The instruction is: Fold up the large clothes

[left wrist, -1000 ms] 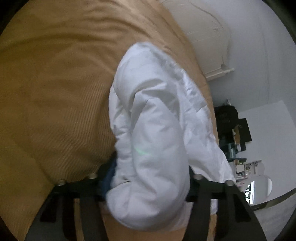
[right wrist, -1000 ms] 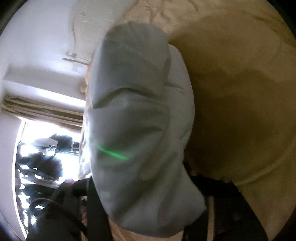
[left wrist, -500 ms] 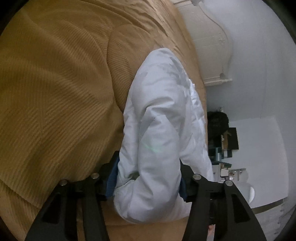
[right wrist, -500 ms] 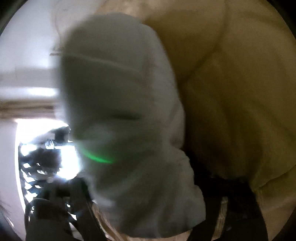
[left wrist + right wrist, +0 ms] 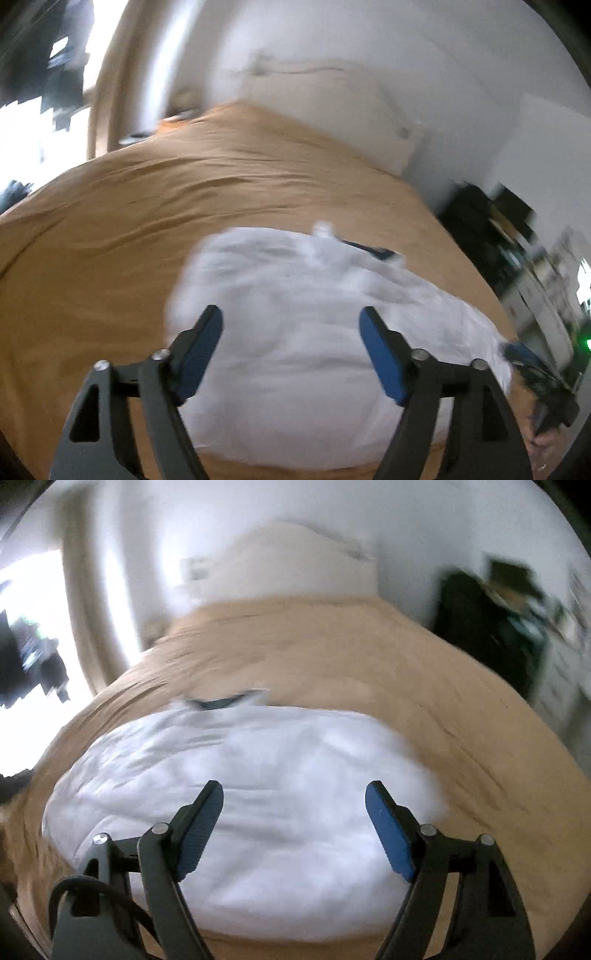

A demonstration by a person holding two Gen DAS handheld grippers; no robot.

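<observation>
A white puffy garment (image 5: pixel 306 314) lies folded on the tan bedspread (image 5: pixel 166 206), with a dark collar edge at its far side. It also shows in the right wrist view (image 5: pixel 266 782). My left gripper (image 5: pixel 291 321) is open and empty, its blue-padded fingers apart above the garment's near part. My right gripper (image 5: pixel 294 797) is open and empty, held likewise above the garment. The right gripper also shows at the lower right edge of the left wrist view (image 5: pixel 532 365). Both views are blurred by motion.
The tan bedspread (image 5: pixel 461 709) covers a wide bed with a white headboard (image 5: pixel 295 561) against the far wall. A bright window (image 5: pixel 26 627) with a curtain is at the left. Dark furniture and clutter (image 5: pixel 491 624) stand to the right of the bed.
Both grippers have let go of the white garment and opened. It now lies on the bed. Both cameras have swung up to face the headboard.
</observation>
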